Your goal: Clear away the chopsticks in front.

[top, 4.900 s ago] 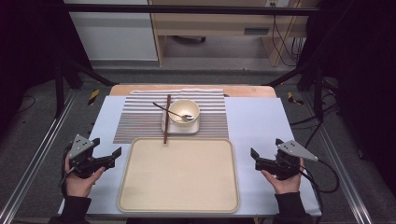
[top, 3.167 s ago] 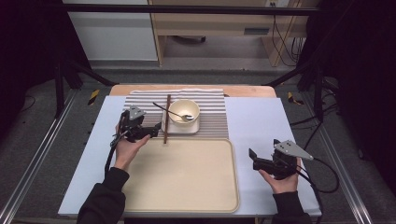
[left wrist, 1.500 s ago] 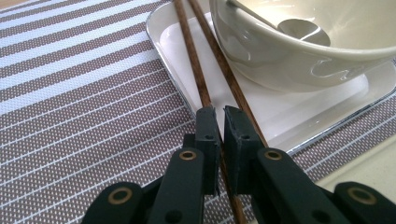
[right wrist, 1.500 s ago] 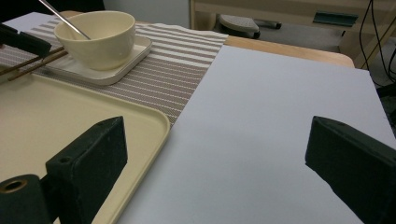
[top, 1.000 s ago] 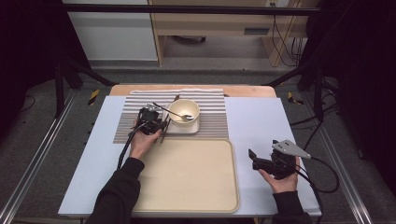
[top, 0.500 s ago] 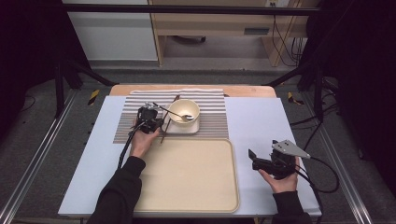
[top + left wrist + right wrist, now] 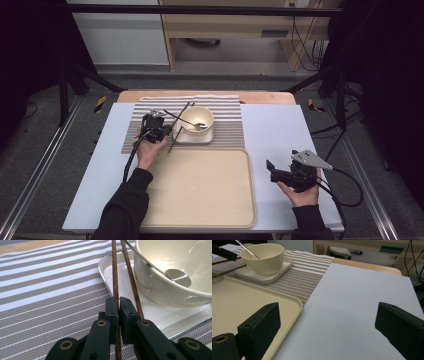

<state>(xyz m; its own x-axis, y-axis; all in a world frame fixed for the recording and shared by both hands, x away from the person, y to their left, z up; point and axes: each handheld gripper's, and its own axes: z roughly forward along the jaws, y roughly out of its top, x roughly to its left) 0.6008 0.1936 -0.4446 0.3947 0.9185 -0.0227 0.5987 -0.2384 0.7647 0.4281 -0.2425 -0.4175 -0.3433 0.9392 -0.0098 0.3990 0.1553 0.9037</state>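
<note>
While our left gripper (image 7: 119, 312) is pinching one dark wooden chopstick (image 7: 114, 270) beside the cream ceramic bowl (image 7: 175, 267), our wide-open, empty right gripper (image 7: 327, 327) is waiting, lifting undone.

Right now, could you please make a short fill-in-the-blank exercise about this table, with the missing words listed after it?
1. The left tool is shut on one of the two dark wooden ____.
2. The thin metal spoon rests inside the cream ceramic ____.
3. The right tool has its jaws wide ____ above the pale blue table cover.
4. The bowl stands on a small white square ____.

Missing words: chopsticks; bowl; open; plate
</note>
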